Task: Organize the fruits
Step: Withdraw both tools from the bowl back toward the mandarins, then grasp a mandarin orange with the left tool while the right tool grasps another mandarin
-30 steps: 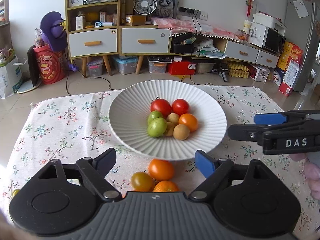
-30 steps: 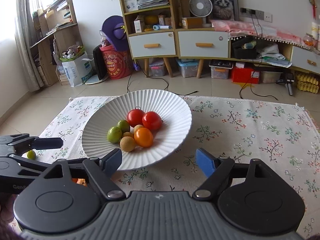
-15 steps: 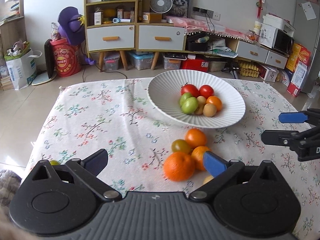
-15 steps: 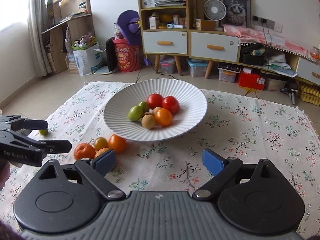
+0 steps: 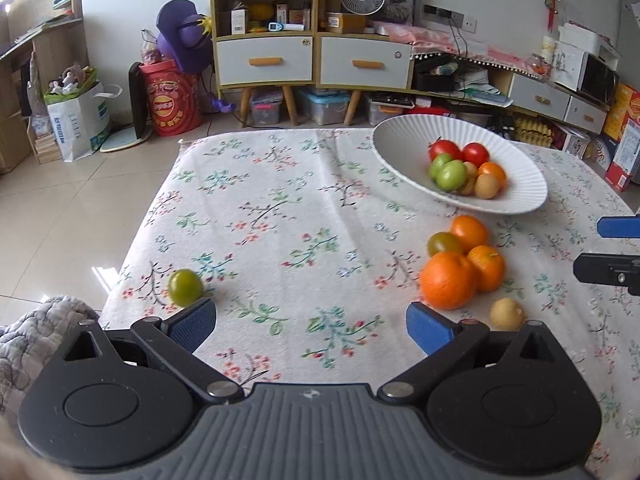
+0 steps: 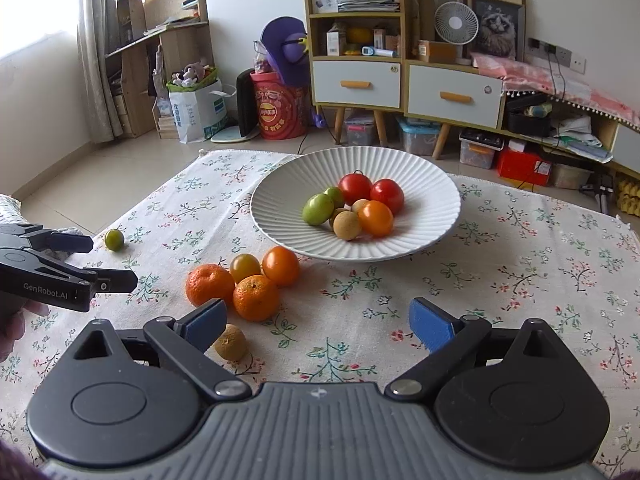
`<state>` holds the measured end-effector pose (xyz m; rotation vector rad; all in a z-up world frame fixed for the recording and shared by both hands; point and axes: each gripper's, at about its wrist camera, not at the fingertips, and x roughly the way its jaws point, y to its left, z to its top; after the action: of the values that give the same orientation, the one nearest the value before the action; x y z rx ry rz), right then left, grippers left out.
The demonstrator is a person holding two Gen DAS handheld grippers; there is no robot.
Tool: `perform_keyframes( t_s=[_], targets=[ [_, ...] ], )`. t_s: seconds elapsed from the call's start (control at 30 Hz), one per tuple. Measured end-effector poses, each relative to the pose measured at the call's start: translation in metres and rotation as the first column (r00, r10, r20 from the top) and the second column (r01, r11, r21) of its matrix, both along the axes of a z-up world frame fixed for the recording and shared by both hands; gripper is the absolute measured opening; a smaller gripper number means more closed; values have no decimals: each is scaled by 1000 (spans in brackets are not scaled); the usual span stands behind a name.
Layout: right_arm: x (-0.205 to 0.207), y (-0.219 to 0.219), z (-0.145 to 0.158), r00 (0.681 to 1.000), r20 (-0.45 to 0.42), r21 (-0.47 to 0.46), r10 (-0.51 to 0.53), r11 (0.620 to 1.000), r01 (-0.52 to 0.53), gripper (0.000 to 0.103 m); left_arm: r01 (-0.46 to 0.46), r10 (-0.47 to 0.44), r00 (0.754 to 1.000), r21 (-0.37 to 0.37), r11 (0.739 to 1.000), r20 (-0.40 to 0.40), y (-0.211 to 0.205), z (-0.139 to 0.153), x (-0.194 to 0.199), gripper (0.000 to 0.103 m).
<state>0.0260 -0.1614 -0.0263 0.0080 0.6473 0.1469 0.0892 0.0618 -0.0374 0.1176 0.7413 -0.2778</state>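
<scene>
A white ribbed bowl (image 6: 432, 216) holds red, green and orange tomatoes and small brown fruits. In front of it on the cloth lies a cluster of oranges (image 6: 256, 298) with a yellow-green tomato (image 6: 245, 266). A small brown fruit (image 6: 231, 342) lies beside my right gripper's left finger. A lone green fruit (image 5: 185, 287) rests by the left table edge, just beyond my left gripper's left finger. My left gripper (image 5: 310, 322) is open and holds nothing. My right gripper (image 6: 318, 320) has its jaws opening, with only bare cloth between them.
The flowered cloth (image 5: 280, 216) covers the table; its left edge (image 5: 136, 240) drops to tiled floor. Grey quilted fabric (image 5: 36, 328) lies at the near left corner. Cabinets and boxes stand far behind. A hand (image 6: 12, 320) grips the left tool.
Both grippers have drawn back from the bowl and their jaws have spread wider. The left view has swung left, bringing the lone green fruit and the orange cluster into sight.
</scene>
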Motion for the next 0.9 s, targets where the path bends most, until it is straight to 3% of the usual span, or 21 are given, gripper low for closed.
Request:
perform_keyframes(
  t_s=[0.2,0.43,0.63,0.7,0.9],
  targets=[
    [-3,14,-10,999,-13,-20,33,999,-33,97,-37,37,999,42,998,9,20,-13,1,103],
    [0,21,-16,998,-15,-11,56,998,-56,95,-58,58,998,-15,998,19,32,-16,2,103],
    [9,24,-23,997,-18,-18,71,997,-71,74,15,-15,1000,-35,999,19,17,-17,-1,103],
    [13,23,-24,997,-30,9,72,997,-72,64,41,-40,999,-41,998,15,10,-17,-3,103],
    [26,31,-25,991,-58,83,119,990,-114,48,102,-102,995,-35,994,2,-9,-20,-5,97]
  ],
)
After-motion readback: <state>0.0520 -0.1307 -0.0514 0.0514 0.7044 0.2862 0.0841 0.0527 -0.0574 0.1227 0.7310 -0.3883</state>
